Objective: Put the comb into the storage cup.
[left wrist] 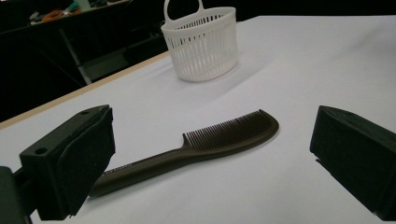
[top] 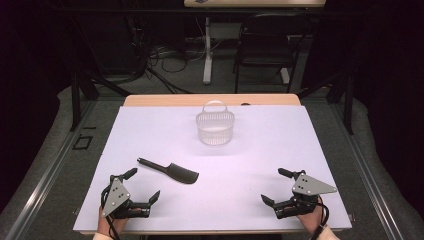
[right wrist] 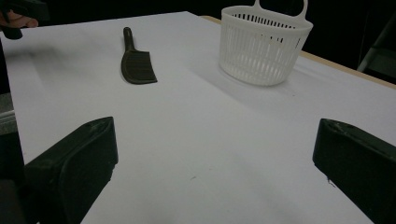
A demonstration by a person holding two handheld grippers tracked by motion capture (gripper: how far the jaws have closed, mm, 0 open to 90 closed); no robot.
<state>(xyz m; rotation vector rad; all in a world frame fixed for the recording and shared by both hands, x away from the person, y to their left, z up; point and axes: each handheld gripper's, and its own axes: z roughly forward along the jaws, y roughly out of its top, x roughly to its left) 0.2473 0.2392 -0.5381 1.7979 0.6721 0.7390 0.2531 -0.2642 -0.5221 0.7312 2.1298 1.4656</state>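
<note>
A dark brown comb (top: 170, 170) lies flat on the white table sheet (top: 250, 160), handle pointing left and away. In the left gripper view the comb (left wrist: 205, 144) rests just ahead of the jaws, apart from them. A white slatted basket (top: 215, 125) with a loop handle stands upright farther back at the middle. My left gripper (top: 143, 184) is open near the front left edge, with nothing between its jaws. My right gripper (top: 274, 185) is open at the front right, holding nothing. The right gripper view shows the comb (right wrist: 136, 60) and basket (right wrist: 264, 44) far off.
The wooden table edge (top: 210, 99) runs behind the sheet. Beyond it stand a dark chair (top: 267, 45) and a white table leg (top: 207, 50) among floor cables. A bare stretch of sheet lies between the two grippers.
</note>
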